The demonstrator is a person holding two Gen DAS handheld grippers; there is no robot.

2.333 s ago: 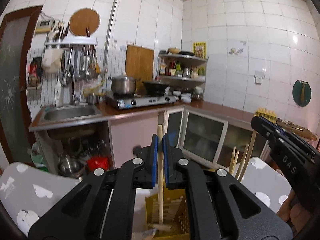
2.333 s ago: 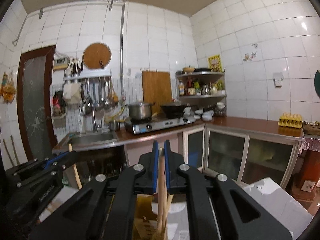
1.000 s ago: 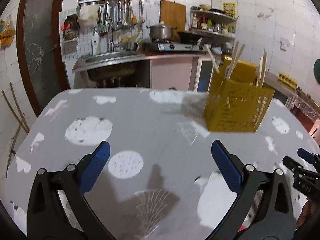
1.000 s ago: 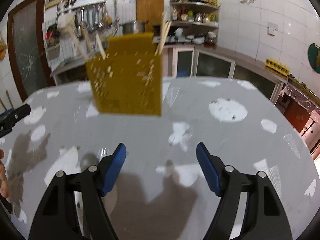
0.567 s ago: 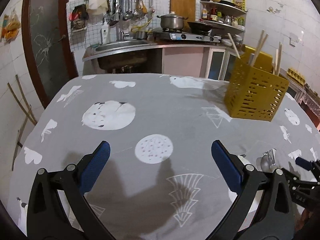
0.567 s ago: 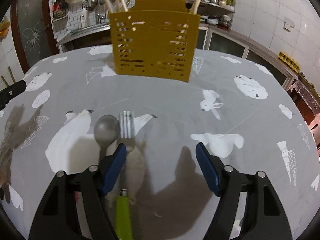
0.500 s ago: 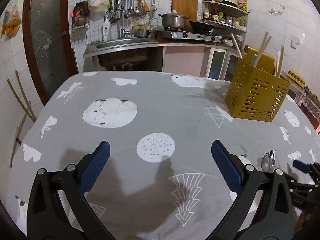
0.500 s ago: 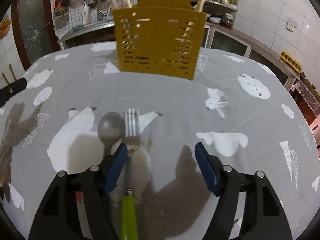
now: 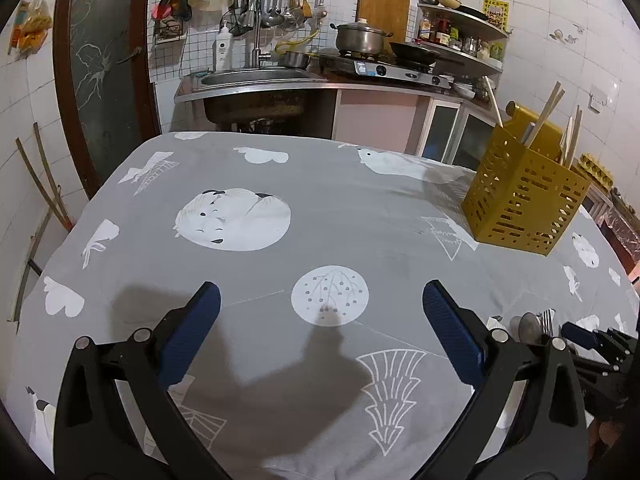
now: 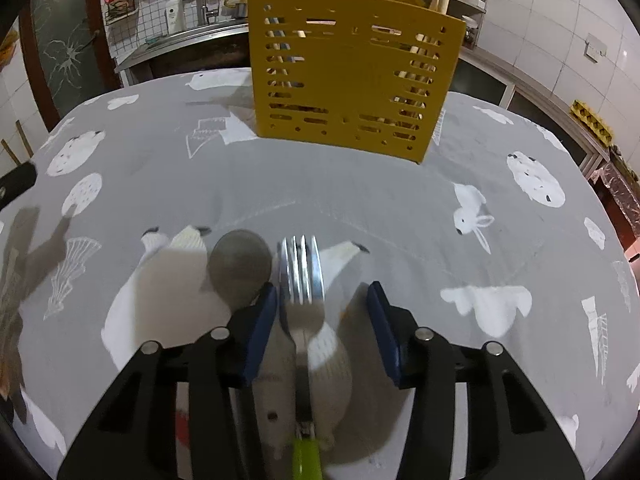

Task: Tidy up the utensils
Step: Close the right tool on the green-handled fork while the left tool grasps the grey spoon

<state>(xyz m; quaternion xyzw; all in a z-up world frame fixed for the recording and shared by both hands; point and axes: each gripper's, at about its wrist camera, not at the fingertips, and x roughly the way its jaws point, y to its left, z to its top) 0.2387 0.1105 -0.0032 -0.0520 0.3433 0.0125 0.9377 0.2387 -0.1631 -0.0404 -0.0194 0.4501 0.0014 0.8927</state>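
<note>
Fork (image 10: 302, 280) between the closing right claw (image 10: 322, 312) pads, spoon (image 10: 240, 266) beside

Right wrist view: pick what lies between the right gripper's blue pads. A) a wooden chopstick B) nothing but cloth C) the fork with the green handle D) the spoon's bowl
C: the fork lies on the tablecloth between the closing pads of the right gripper, which do not press on it yet; the spoon lies just outside the left pad.
</note>
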